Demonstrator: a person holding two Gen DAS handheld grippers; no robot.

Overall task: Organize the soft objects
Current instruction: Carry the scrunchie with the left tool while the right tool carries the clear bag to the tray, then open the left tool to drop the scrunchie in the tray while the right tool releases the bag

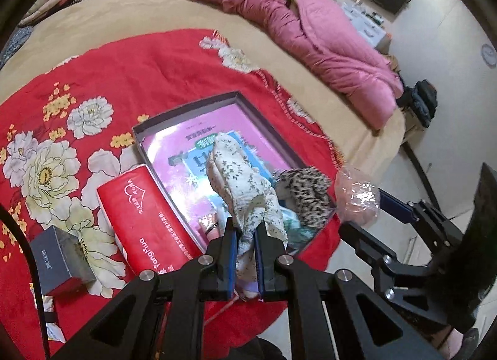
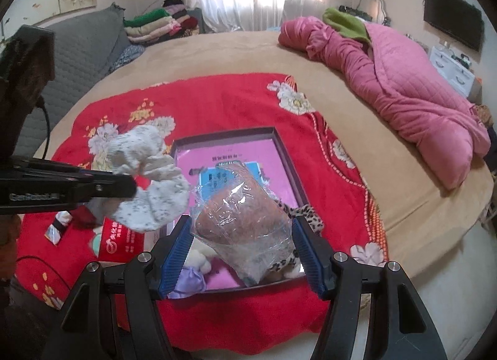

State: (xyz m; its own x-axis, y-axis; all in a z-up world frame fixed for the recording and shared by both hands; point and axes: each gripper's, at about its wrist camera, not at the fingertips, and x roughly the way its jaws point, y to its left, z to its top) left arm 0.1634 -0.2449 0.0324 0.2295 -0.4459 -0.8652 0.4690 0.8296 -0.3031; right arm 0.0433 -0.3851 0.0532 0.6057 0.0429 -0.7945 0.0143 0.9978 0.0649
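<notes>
Pointing steeply down, left gripper [image 1: 245, 254] clamps floral cloth [image 1: 245, 186] above box [image 1: 186, 108].

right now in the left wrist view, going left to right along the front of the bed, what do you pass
grey box → red tissue pack → floral cloth → leopard-print cloth → plastic-wrapped bundle

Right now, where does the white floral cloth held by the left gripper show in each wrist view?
Left wrist: the white floral cloth rises from bottom centre, pinched in the left gripper, over the box.
Right wrist: the cloth hangs at left of centre, above the red blanket.
Shared landmark: the shallow box with its pink lining.
</notes>
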